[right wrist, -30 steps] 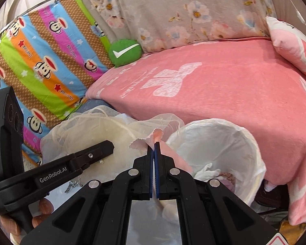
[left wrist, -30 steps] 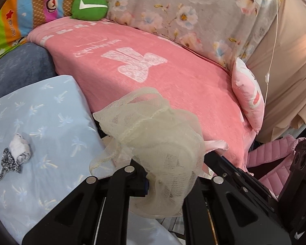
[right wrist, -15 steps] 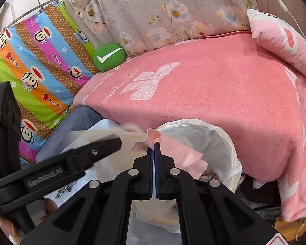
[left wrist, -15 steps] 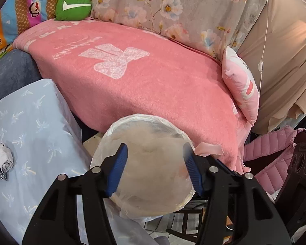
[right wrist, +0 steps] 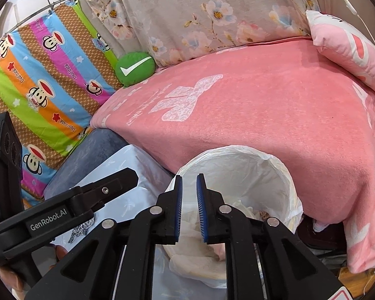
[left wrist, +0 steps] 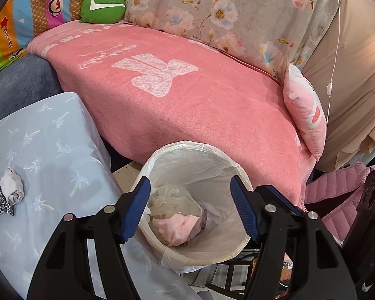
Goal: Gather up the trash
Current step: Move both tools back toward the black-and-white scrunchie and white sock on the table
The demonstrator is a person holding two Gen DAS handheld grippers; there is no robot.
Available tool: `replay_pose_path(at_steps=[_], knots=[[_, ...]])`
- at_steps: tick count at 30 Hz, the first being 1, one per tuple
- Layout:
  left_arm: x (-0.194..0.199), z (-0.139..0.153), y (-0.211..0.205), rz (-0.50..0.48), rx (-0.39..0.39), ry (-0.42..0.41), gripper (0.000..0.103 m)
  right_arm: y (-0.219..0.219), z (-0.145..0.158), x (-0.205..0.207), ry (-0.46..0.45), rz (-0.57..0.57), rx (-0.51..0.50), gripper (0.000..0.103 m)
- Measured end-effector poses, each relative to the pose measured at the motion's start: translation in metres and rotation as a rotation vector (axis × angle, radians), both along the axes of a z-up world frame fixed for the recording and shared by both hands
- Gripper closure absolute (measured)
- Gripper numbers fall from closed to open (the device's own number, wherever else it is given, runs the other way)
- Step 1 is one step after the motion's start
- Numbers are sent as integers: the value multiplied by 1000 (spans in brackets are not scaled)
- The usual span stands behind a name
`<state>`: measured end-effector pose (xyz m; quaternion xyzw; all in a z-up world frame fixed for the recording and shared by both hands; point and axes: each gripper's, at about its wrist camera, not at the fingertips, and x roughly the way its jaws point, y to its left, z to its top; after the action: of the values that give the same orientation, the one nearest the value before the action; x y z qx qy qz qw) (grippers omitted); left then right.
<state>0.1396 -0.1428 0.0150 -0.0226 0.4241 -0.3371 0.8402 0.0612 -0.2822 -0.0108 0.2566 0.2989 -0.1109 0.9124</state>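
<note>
Left tongs [left wrist: 190, 207]: I read the jaws as wide, having just been opening; nothing is between the pads, only the bin mouth shows behind them.
Right tongs [right wrist: 189, 207]: narrow gap, jaws just been opening a little; nothing pinched that I can see.
Bin: white plastic-lined round waste bin [left wrist: 195, 150], lower centre of both views, directly under both tongs.
Bin contents: cream mesh net [left wrist: 172, 200] and pink cloth scrap [left wrist: 177, 227] lie inside.
Remaining trash: small crumpled white-and-black patterned wad [left wrist: 8, 195] on the pale blue palm-print sheet [left wrist: 50, 155], at the left edge of the left view, well apart from the bin.
Bearing: the wad lies left of the left tongs; long axis runs roughly top to bottom of frame.
Nearer hand: I judge the left.
</note>
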Motion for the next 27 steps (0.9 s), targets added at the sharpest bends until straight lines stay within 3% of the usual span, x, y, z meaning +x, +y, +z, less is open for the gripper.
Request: replay_pose_path(at_steps=[8, 27], knots=[[1, -2, 13, 28, -12, 5, 40, 12, 2, 5, 5, 27, -14, 83], [7, -8, 67, 135, -43, 24, 40, 56, 3, 17, 29, 106, -41, 82]])
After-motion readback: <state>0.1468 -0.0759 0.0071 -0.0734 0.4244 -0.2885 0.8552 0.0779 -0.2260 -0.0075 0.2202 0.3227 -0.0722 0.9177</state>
